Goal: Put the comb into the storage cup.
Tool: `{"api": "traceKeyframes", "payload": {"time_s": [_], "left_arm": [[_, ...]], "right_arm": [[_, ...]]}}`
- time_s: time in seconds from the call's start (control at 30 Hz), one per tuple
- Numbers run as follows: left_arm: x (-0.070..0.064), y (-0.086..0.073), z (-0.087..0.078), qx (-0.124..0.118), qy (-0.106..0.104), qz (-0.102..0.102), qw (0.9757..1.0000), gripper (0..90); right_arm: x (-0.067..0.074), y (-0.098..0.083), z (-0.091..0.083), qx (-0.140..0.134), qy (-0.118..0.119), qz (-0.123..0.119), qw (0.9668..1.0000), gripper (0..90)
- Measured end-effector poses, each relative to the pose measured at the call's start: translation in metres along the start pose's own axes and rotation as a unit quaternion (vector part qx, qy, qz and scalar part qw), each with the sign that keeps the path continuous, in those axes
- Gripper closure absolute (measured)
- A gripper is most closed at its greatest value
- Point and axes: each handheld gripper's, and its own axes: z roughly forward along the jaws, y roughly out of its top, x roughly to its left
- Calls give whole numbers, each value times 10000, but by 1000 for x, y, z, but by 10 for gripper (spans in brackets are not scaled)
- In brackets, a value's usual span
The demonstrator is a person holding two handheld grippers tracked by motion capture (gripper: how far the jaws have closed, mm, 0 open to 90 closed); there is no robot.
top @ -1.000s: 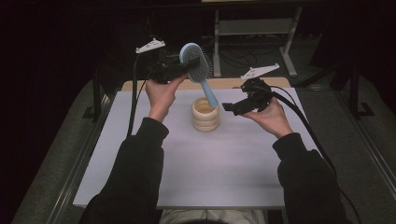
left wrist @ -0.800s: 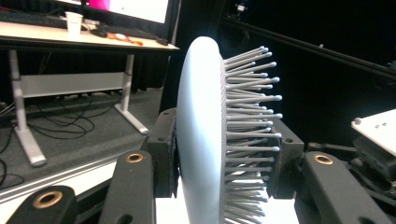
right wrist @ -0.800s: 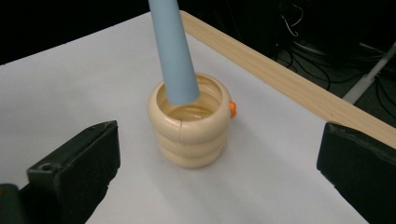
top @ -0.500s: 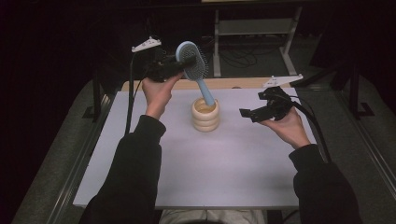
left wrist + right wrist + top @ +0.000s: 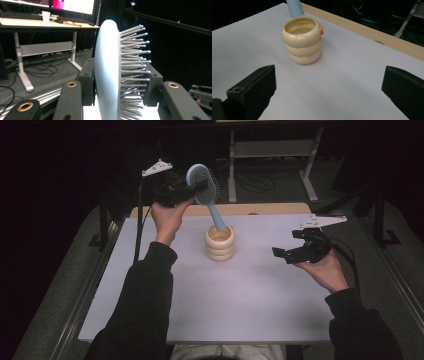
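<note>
Above the cream ringed cup (image 5: 220, 243), the blue hairbrush (image 5: 204, 184) hangs tilted, its handle tip at the cup's mouth, pinched at the head by the left gripper (image 5: 192, 189). No writing is legible. Well apart on the white table (image 5: 250, 305), the right gripper (image 5: 283, 253) stands spread.

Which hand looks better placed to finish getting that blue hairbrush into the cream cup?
Left. The left gripper is clamped on the hairbrush, handle tip at the cup. The right gripper is open, off to the side.

Left tongs (image 5: 196, 190) raised, clamped — right tongs (image 5: 286, 255) low, agape
</note>
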Motion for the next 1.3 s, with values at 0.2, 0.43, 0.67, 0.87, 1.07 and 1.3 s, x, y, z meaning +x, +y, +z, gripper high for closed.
{"api": "traceKeyframes", "payload": {"time_s": [0.2, 0.43, 0.67, 0.87, 1.07, 1.3], "left_arm": [[1, -5, 3, 51, 10, 11, 10000, 545], [7, -14, 7, 107, 95, -75, 9999, 545], [15, -23, 5, 55, 114, -185, 9997, 545], [23, -34, 5, 70, 177, -311, 9993, 545], [28, -43, 7, 104, 196, -393, 9990, 545], [30, -54, 14, 121, 168, -488, 9986, 544]], "right_arm": [[-3, -18, -12, -155, -133, 38, 9998, 0], [-7, -37, -23, -283, -217, 101, 9993, 0], [-8, -52, -27, -369, -237, 118, 9990, 0], [-4, -62, -29, -351, -247, 69, 9991, 0], [-2, -74, -30, -311, -286, 7, 9991, 0], [-4, -84, -31, -269, -326, 27, 9991, 0]]}}
